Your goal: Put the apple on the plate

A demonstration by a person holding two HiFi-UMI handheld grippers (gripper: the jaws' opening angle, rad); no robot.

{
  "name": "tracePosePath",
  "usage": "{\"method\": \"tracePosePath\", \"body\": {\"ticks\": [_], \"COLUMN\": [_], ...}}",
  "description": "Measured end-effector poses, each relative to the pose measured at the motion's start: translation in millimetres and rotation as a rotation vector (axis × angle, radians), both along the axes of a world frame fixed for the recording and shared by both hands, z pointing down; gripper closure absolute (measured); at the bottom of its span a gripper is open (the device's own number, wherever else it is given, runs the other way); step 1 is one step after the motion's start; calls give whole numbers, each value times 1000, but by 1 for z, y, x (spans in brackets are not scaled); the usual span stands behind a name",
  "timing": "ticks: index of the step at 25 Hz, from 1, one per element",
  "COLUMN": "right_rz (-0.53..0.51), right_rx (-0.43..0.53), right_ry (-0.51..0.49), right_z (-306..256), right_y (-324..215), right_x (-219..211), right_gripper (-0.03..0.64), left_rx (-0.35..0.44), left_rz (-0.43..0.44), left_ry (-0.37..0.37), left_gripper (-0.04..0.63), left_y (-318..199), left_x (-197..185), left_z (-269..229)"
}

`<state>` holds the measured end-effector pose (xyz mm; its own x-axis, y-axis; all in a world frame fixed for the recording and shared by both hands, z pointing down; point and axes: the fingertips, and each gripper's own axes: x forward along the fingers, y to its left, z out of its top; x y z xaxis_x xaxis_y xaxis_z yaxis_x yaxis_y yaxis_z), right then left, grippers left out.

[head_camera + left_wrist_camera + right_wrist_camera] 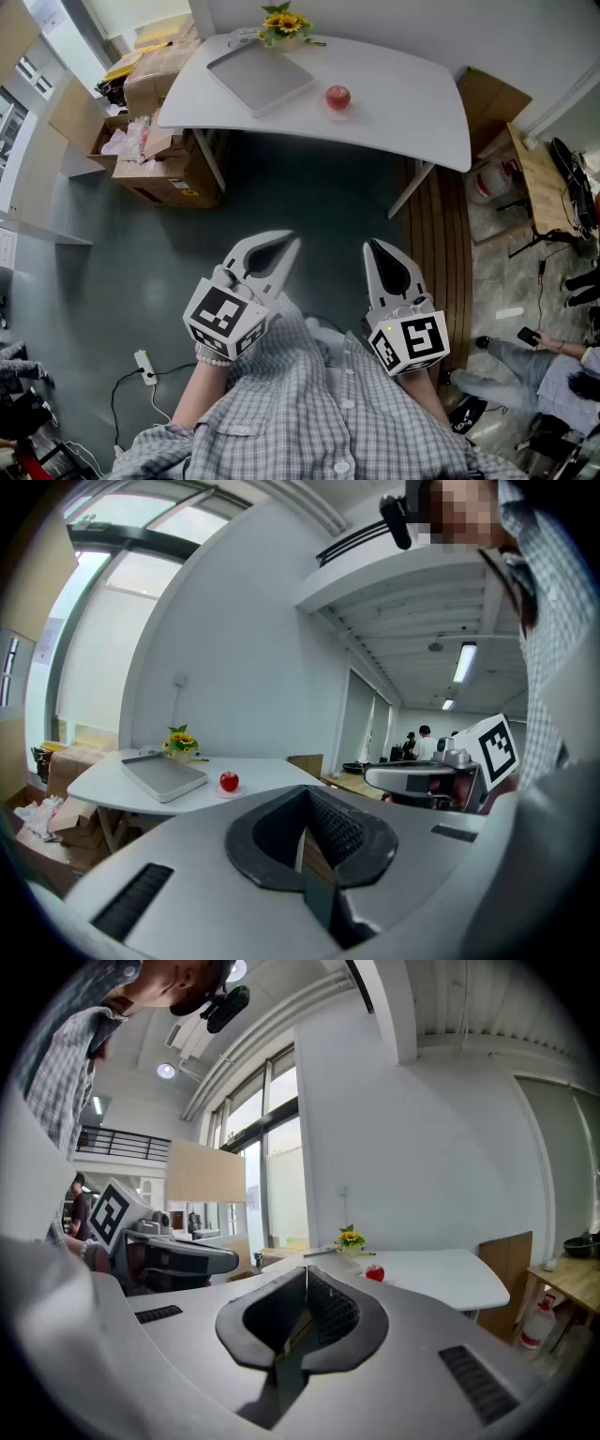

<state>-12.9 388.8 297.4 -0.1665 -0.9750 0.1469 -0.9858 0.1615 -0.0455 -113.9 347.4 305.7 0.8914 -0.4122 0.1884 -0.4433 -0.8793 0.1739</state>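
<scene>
A red apple rests on a small pale disc on the white table, far ahead of both grippers. A flat grey tray lies to the apple's left. In the left gripper view the apple and the tray are small and distant; in the right gripper view the apple is also far off. My left gripper and right gripper are held close to my body above the floor, side by side. Both have their jaws shut with nothing between them.
Sunflowers stand at the table's back edge. Cardboard boxes crowd the floor left of the table. A power strip with its cable lies on the floor at lower left. A wooden platform and a seated person are on the right.
</scene>
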Motion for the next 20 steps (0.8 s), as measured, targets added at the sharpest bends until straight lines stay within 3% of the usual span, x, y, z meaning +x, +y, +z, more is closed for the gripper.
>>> {"method": "tracePosePath", "body": {"ticks": [20], "right_rz": [0], "right_rx": [3], "right_ry": [-38], "right_z": [0], "right_y": [13], "right_x": [5], "right_gripper": [592], "left_rx": [-13], "left_rz": [-26], "left_ry": [36], "left_gripper": [586], "left_y": [13], "left_x": [0], "left_z": [-6]}}
